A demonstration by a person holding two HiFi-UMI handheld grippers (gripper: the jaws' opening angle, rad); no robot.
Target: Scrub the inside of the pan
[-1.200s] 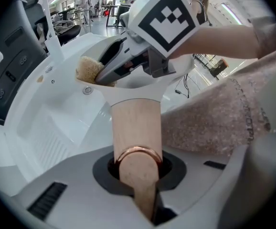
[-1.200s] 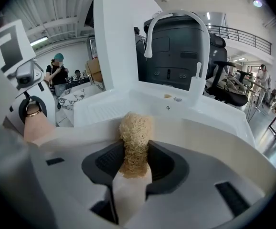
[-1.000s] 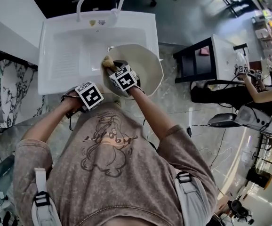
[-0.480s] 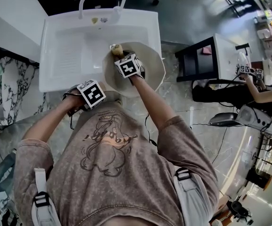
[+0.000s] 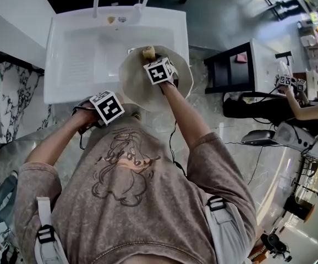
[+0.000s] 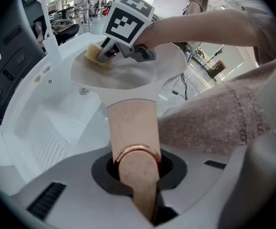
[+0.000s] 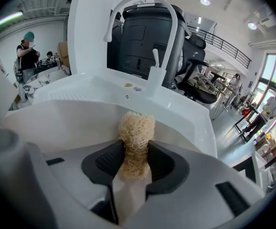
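A cream pan (image 5: 178, 84) is held tilted over the front right edge of the white sink (image 5: 76, 65). Its wooden handle (image 6: 132, 128), ringed with copper, runs back between the jaws of my left gripper (image 6: 135, 175), which is shut on it. My right gripper (image 5: 154, 62) reaches into the pan and is shut on a tan loofah scrubber (image 5: 147, 52), which presses against the pan's far inner wall near the rim. In the right gripper view the loofah (image 7: 136, 135) sticks out between the jaws of my right gripper (image 7: 134, 163), with the pan wall (image 7: 66, 120) just ahead.
A white arched faucet (image 7: 147, 27) stands at the sink's back edge, with a black office chair (image 7: 150, 42) behind it. A marble counter (image 5: 5, 109) lies at the left. A black side table (image 5: 230, 70) and a seated person (image 5: 296, 106) are at the right.
My right gripper has carried the loofah from the pan's left inner side across to the far rim, up and right in the head view. The left gripper keeps hold of the handle.
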